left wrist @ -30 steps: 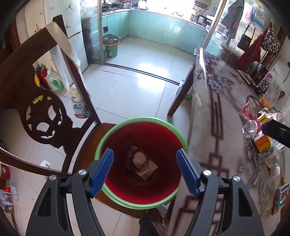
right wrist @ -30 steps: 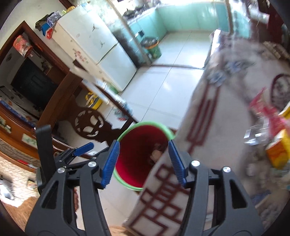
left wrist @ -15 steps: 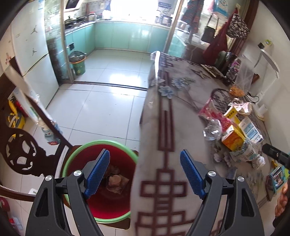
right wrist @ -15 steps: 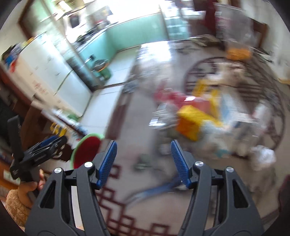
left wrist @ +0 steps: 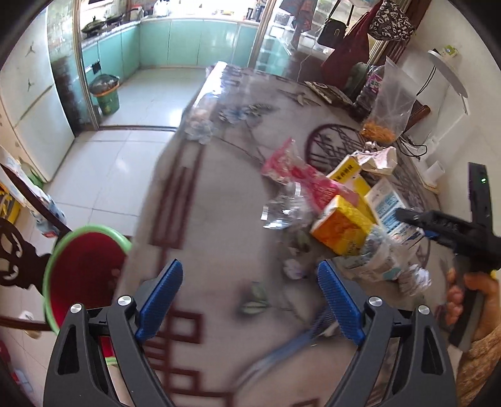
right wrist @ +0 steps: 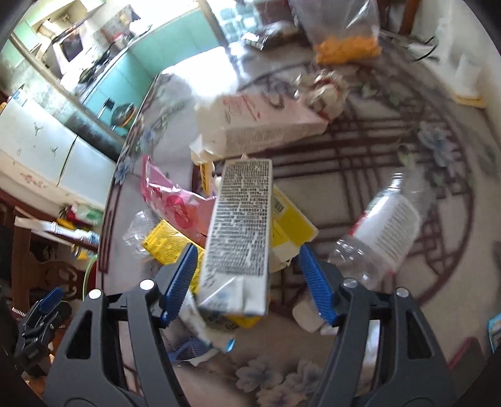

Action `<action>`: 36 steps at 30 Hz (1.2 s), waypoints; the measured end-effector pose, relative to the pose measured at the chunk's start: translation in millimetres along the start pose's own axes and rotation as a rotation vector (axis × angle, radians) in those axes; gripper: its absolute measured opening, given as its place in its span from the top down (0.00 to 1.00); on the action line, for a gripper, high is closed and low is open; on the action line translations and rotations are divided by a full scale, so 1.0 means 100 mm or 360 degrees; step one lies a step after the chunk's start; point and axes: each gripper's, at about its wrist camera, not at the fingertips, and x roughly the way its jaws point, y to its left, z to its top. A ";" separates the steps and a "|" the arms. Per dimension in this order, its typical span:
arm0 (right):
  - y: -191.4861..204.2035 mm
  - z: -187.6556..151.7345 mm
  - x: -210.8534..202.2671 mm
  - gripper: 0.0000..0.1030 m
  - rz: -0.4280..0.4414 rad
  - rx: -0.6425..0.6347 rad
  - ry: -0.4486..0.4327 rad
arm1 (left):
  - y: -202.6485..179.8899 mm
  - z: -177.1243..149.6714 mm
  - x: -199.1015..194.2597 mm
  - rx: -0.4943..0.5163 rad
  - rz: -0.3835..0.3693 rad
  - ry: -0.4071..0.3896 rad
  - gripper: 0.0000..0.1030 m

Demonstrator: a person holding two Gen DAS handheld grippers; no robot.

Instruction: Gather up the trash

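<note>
Both hand-held grippers apart | only left view: red bin (left wrist: 84, 275) | only right view: grey carton (right wrist: 241, 231) between fingers, unclamped

The white carton (right wrist: 238, 231) has lots of tiny black print, but it is too blurry to read

A green kitchen bin (left wrist: 107, 95) stands by teal cabinets (left wrist: 184, 42); bags (left wrist: 396, 18) hang on the wall.
</note>
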 end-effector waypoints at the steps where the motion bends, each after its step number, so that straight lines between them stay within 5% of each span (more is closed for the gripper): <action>1: -0.03 0.01 0.03 0.36 0.0019 -0.0015 0.0016 | -0.09 0.01 0.06 -0.0035 -0.0026 0.0019 0.18; 3: -0.05 0.02 0.12 0.45 0.0066 -0.0066 0.0053 | -0.27 0.04 0.19 -0.0094 -0.0059 0.0067 0.18; 4: -0.07 0.03 0.16 0.63 0.0100 -0.0080 0.0076 | -0.36 0.07 0.26 -0.0120 -0.0078 0.0089 0.18; 5: -0.10 0.03 0.17 0.65 0.0116 -0.0084 0.0092 | -0.46 0.10 0.33 -0.0144 -0.0104 0.0102 0.18; 12: -0.35 0.04 -0.36 0.65 0.0197 -0.0157 -0.0095 | -0.98 0.37 0.80 -0.0271 -0.0104 0.0199 0.17; 23: -0.89 0.05 -0.67 0.65 0.0264 -0.0054 -0.0154 | -1.15 0.31 1.28 -0.0475 0.0171 0.0380 0.17; 28: -0.86 0.15 -0.54 0.65 0.0306 -0.0074 -0.0121 | -1.12 0.27 1.33 -0.0476 0.0104 0.0431 0.39; 31: -0.74 0.21 -0.48 0.65 0.0337 -0.0132 -0.0112 | -1.11 0.25 1.31 -0.0453 0.0026 0.0447 0.67; 36: -0.56 0.20 -0.49 0.65 0.0380 -0.0209 -0.0108 | -1.11 0.26 1.12 -0.0367 -0.0041 0.0384 0.68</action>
